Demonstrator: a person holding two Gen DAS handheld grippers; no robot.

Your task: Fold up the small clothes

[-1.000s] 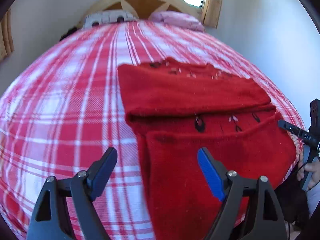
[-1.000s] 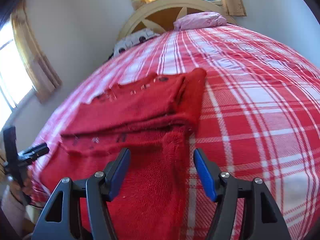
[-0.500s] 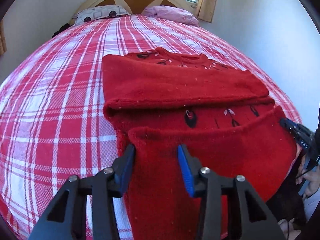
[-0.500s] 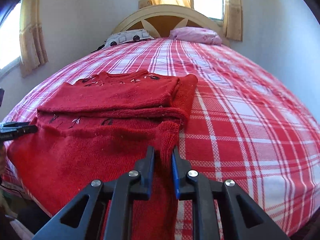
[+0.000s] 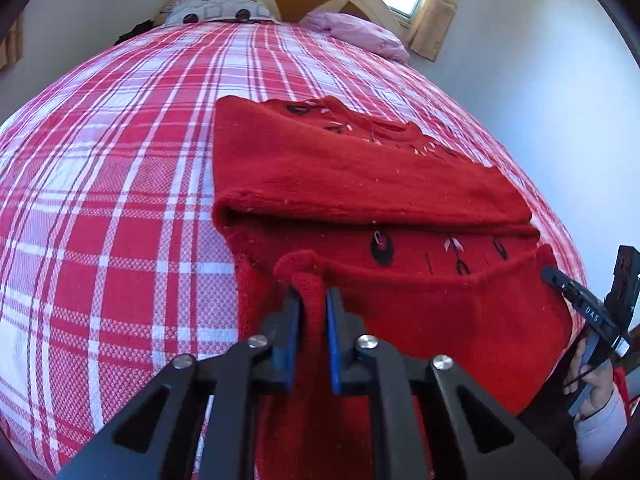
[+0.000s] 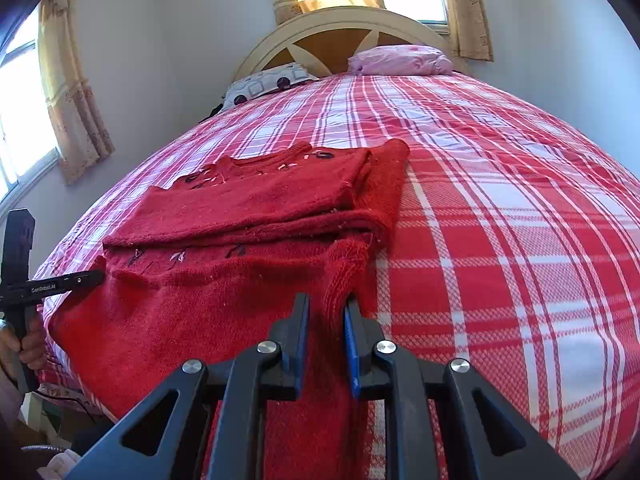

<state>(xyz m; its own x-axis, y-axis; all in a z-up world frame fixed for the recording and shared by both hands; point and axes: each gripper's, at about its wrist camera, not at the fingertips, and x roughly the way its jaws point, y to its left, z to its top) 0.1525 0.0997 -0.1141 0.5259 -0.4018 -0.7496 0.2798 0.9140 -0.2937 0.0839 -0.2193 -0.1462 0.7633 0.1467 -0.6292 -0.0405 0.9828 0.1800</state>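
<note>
A red knitted sweater [image 5: 360, 176] [image 6: 248, 200] lies on the bed with its sleeves folded across the chest. Its bottom hem is the edge nearest me. My left gripper [image 5: 312, 294] is closing on the hem's left corner, and a bunched ridge of red knit is squeezed between its blue pads. My right gripper [image 6: 326, 300] is shut on the hem's right corner, where the fabric rises in a pinched fold. Each gripper also shows at the edge of the other's view, at the far hem corner. The cloth below the pads is hidden by the jaws.
The red and white plaid bedspread [image 5: 120, 200] [image 6: 520, 220] covers the whole bed. A patterned pillow [image 6: 272, 80] and a pink pillow [image 6: 400, 60] lie at the curved headboard [image 6: 344, 24]. Walls run close along both sides of the bed.
Both grippers went from wide open over the hem to closed on its corners, the right one first. The fabric now bunches up between the pads.
</note>
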